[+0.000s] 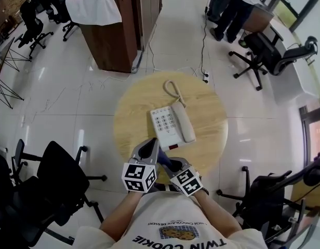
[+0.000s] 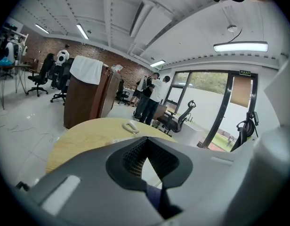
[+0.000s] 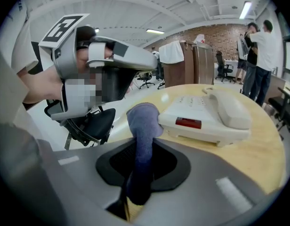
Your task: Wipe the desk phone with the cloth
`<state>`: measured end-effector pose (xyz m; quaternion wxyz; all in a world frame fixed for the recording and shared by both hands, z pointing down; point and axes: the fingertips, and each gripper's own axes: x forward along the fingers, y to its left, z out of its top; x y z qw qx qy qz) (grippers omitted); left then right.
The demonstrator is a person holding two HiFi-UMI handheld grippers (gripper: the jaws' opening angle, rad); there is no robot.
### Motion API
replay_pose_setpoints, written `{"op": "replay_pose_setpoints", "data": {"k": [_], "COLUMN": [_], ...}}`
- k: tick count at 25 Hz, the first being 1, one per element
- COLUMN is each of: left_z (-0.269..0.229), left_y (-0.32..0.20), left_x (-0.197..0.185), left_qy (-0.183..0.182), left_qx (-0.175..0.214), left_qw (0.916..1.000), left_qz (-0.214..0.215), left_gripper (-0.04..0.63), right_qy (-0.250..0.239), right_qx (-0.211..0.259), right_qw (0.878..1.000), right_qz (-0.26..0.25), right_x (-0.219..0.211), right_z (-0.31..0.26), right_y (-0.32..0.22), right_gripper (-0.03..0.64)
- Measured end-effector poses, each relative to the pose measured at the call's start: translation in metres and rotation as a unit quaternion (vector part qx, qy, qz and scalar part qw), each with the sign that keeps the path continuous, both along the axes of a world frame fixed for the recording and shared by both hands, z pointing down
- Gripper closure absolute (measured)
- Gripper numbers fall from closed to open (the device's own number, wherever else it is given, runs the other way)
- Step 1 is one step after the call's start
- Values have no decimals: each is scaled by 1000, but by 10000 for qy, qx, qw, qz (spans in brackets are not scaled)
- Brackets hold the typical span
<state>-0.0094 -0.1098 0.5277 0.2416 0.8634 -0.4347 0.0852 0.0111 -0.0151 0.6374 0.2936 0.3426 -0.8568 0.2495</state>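
Together, we held two grippers at one round table (image 1: 130, 119). The right gripper (image 1: 172, 165) pinched one blue cloth (image 3: 142, 126) in its fingers, just beside the single desk phone (image 1: 167, 128). The left gripper (image 2: 145, 140) had its fingers pressed together.

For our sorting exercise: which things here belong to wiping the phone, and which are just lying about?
Job in hand:
cloth
phone
right gripper, shut on the cloth

Lying about:
chairs
cabinet
towel on the cabinet
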Motion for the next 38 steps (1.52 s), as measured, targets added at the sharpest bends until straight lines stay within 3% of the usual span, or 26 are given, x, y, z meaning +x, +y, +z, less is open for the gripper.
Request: {"op": "replay_pose_setpoints", "data": {"k": [8, 24, 38], "left_z": [-4, -9, -8], "left_y": [-6, -16, -13], "left_x": [7, 19, 21], "left_qy": [-60, -85, -122], "left_qx": [63, 160, 143], "left_qw": [10000, 9998, 9996], "left_qz": [14, -81, -232], "left_gripper": [601, 601, 603], "right_qy": [172, 496, 559], "right_qx": [4, -116, -560], "right_qw": [9998, 9948, 9738], "right_qz": [63, 882, 2134], "right_x": [35, 117, 196], "right_z": [5, 13, 23], "right_y": [1, -8, -10], "right_gripper": [549, 549, 549]}}
